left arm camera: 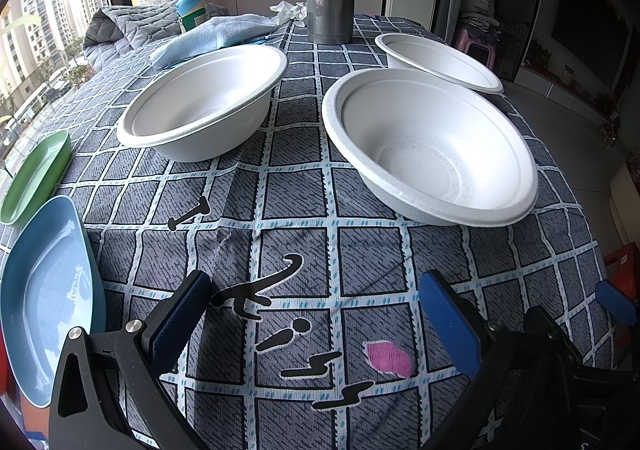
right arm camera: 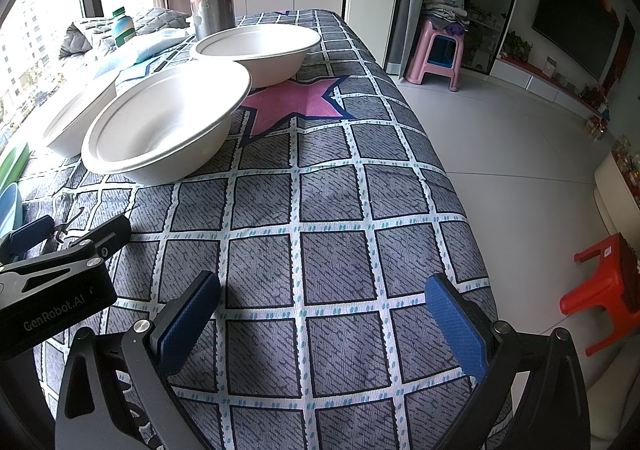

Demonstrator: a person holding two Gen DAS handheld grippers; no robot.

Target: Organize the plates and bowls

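Both my grippers hover with jaws spread wide, holding nothing: left gripper (left arm camera: pixel 316 314), right gripper (right arm camera: pixel 324 310). Under them lies the checked tablecloth (left arm camera: pixel 296 206). Three white bowls (left arm camera: pixel 432 142) stand mid-table, apart. A blue plate (left arm camera: pixel 52 298) and green plate (left arm camera: pixel 36 174) sit at the table's left edge.

Three white bowls (left arm camera: pixel 208 102) (left arm camera: pixel 432 146) (left arm camera: pixel 440 60) upright, apart, on checked bench cloth (left arm camera: pixel 296 202). Blue plate (left arm camera: pixel 52 298) and green plate (left arm camera: pixel 36 174) at left edge. Left tongs (left arm camera: pixel 316 314) spread wide, empty, low over cloth.
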